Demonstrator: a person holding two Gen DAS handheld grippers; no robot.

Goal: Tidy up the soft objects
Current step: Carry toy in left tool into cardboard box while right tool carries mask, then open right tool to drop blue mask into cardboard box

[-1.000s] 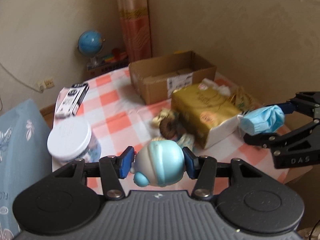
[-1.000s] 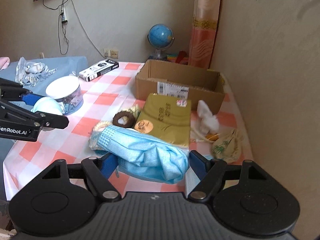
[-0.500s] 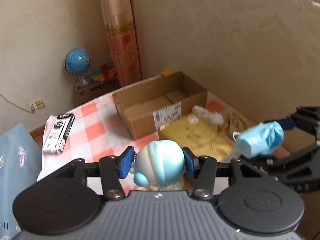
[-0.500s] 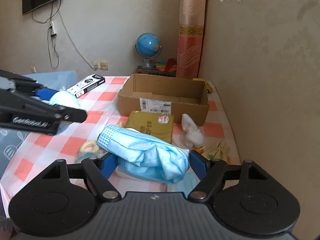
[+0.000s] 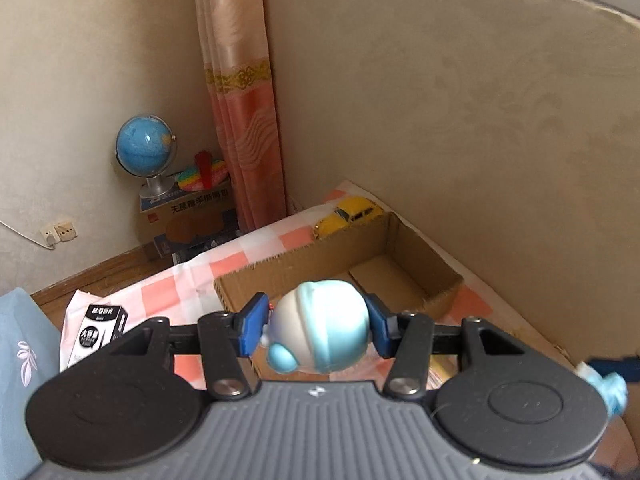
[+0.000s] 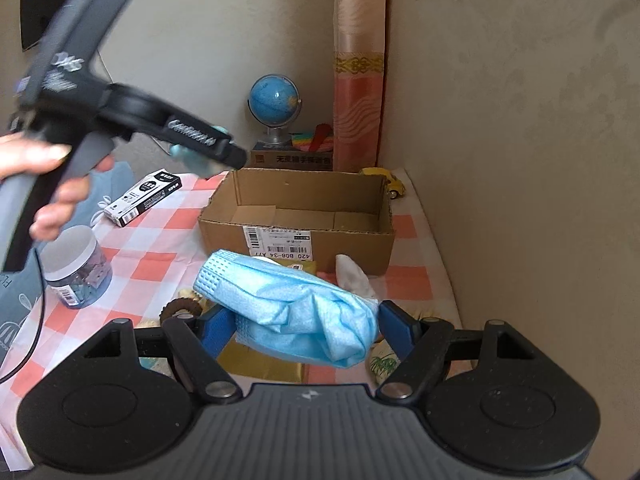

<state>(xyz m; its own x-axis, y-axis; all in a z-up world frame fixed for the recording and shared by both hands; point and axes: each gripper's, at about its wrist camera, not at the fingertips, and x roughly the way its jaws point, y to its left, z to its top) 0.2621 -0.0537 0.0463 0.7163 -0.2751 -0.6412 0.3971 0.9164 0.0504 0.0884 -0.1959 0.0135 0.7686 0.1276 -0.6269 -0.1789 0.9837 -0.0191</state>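
Observation:
My left gripper (image 5: pixel 316 332) is shut on a round light-blue and white soft toy (image 5: pixel 320 338), held in the air above the near left part of the open cardboard box (image 5: pixel 404 276). In the right wrist view this gripper (image 6: pixel 224 156) hangs over the box's (image 6: pixel 296 216) left edge. My right gripper (image 6: pixel 306 330) is shut on a crumpled blue face mask (image 6: pixel 288 308), held above the table short of the box. The mask's tip (image 5: pixel 610 390) shows at the far right of the left wrist view.
The checked tablecloth (image 6: pixel 160 236) carries a black and white carton (image 6: pixel 144 198), a white-lidded jar (image 6: pixel 76 268), a gold pack (image 6: pixel 264 360), a brown ring (image 6: pixel 180 308) and a white cloth (image 6: pixel 356 280). A yellow toy car (image 6: pixel 394 184) sits behind the box. A wall runs along the right.
Both grippers have risen and moved forward toward the box. The left one now holds the toy above the box's near left part. The right one trails behind with the mask.

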